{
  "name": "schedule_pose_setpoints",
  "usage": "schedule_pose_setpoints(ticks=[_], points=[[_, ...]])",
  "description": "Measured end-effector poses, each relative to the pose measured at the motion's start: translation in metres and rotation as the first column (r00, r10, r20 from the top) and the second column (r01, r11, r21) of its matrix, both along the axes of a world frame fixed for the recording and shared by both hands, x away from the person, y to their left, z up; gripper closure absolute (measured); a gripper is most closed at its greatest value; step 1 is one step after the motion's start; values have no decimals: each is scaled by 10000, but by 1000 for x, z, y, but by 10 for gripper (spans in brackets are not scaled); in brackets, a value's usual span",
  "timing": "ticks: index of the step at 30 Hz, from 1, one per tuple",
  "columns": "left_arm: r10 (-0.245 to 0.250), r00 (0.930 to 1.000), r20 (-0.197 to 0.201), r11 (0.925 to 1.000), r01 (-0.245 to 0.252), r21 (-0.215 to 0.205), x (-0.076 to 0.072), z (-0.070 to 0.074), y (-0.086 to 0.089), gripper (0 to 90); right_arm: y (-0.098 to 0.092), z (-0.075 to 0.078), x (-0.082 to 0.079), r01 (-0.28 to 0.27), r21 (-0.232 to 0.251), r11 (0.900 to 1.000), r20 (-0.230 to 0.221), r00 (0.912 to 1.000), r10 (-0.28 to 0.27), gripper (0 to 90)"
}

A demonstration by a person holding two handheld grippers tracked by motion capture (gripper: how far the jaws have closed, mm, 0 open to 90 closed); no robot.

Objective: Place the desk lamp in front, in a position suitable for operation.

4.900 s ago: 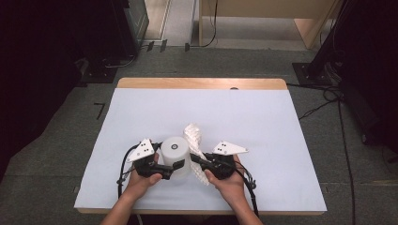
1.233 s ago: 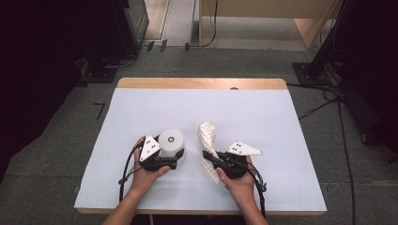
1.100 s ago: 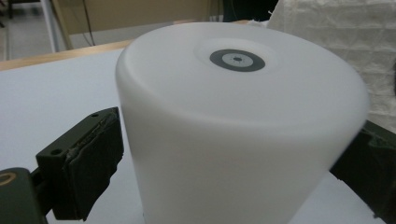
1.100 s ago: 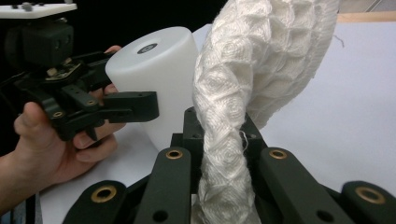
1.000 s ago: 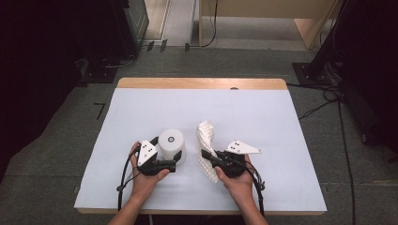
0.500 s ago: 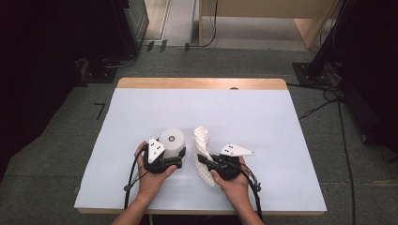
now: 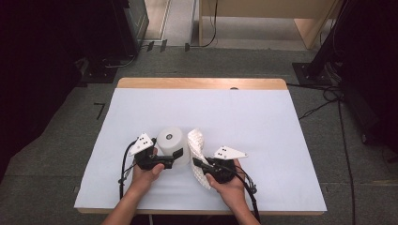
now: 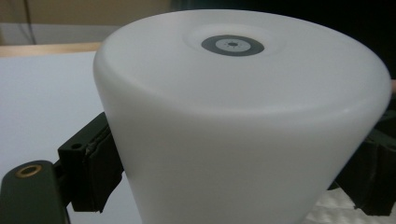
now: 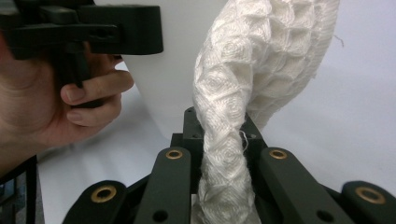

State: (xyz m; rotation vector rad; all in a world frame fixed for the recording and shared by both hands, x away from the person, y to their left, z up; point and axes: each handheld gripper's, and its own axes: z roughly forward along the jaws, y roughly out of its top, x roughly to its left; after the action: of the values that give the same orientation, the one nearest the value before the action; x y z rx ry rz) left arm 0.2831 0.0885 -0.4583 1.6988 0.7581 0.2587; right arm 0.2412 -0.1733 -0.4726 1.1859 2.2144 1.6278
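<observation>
A white plastic cup [image 7: 171, 139] stands upside down on the table, a grey ring mark on its upturned base [image 8: 232, 45]. My left gripper [image 7: 165, 159] is shut on the cup's lower wall, with a black pad [image 8: 93, 161] pressed against each side. A white waffle-textured cloth [image 7: 197, 149] rises in a twisted strip just right of the cup, close against it. My right gripper [image 7: 205, 167] is shut on that cloth [image 9: 224, 140], which runs up between its jaws. The right gripper view has the cup [image 9: 170, 88] behind the cloth and the left hand [image 9: 56, 112] at the left.
A pale blue sheet [image 7: 244, 117] covers the table, whose wooden far edge [image 7: 202, 83] shows beyond it. Both grippers work near the front edge. Grey floor with cables and dark stands surrounds the table.
My right gripper has brought the cloth a little to the left, up beside the cup. The left hand has shifted slightly while gripping the cup, which stays in place.
</observation>
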Motion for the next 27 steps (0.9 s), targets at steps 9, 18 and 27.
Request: schedule_pose_setpoints(ticks=[9, 18, 27], points=[[-459, 9989, -66, 9961, 463, 749, -4, -2, -14, 88, -2, 10, -3, -56, 272, 9996, 275, 9996, 48, 799], [-943, 9955, 45, 9894, 932, 1115, -9, -3, -23, 88, -14, 24, -4, 153, 744, 9971, 618, 9979, -200, 800], [-452, 9986, 273, 9988, 447, 195, -3, 13, 2, 88, 4, 5, -3, -259, 254, 9993, 101, 9996, 257, 799]])
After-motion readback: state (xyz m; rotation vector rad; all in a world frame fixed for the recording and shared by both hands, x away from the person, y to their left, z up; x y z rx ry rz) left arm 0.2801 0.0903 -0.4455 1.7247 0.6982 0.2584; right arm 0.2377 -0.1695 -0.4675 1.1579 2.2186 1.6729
